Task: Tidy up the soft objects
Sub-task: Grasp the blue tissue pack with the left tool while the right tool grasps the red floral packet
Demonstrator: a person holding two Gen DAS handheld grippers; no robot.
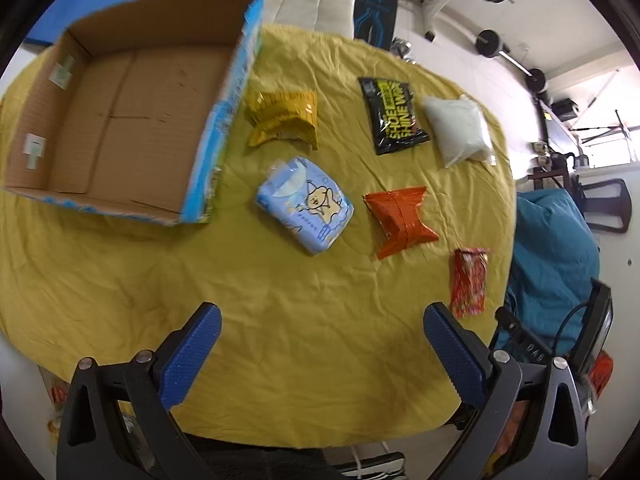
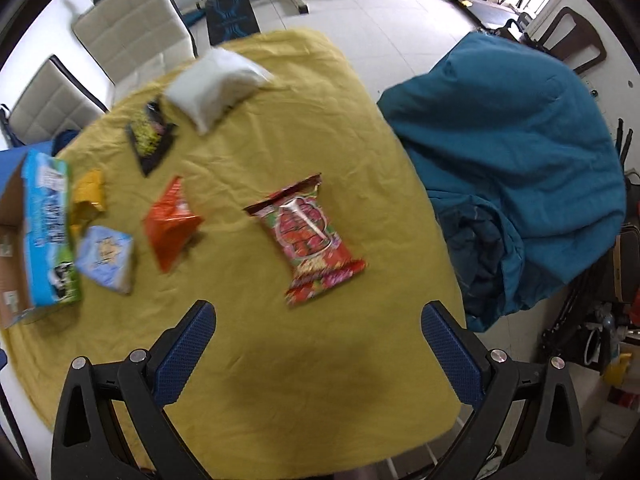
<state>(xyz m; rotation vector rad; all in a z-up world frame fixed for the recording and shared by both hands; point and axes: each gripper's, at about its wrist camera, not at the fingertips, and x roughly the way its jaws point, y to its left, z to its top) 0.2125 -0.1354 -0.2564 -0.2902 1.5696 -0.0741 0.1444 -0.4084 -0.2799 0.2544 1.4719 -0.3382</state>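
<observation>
- Left gripper (image 1: 322, 344) is hovering over the near part of the yellow tablecloth (image 1: 280, 320); its blue-padded fingers (image 1: 192, 352) are standing wide apart, released, gripping nothing.
- Right gripper (image 2: 320, 344) is likewise hanging above the cloth, fingers spread and holding nothing.
- Cardboard box (image 1: 120, 120) is sitting open-topped at about 10 o'clock in the left wrist view, brown inside, blue print on its outer wall; no soft items are showing inside it.
- Yellow packet (image 1: 284, 118) is lying just beside the box's right wall, near 12 o'clock.
- Light blue diaper pack (image 1: 306, 204) with a cartoon figure is resting near the centre of that view, close to the box's near corner but apart from it.
- Orange packet (image 1: 400, 220) is lying at 3 o'clock of the diaper pack, not touching it.
- Black wipes pouch (image 1: 394, 114) is lying at about 1 o'clock; the white bag (image 1: 460, 128) is sitting just beside it on its right, edges near or touching, cannot tell which.
- Red snack bag (image 2: 310, 236) is lying flat straight ahead of the right gripper, at 12 o'clock in the right wrist view; in the left view it is showing at the cloth's right edge, around 3 o'clock.
- Teal beanbag (image 2: 520, 160) is sitting on the floor off the table's right side, at 2 o'clock in the right view.
- White padded chairs (image 2: 132, 28) are standing beyond the far table edge, at 11 o'clock.
</observation>
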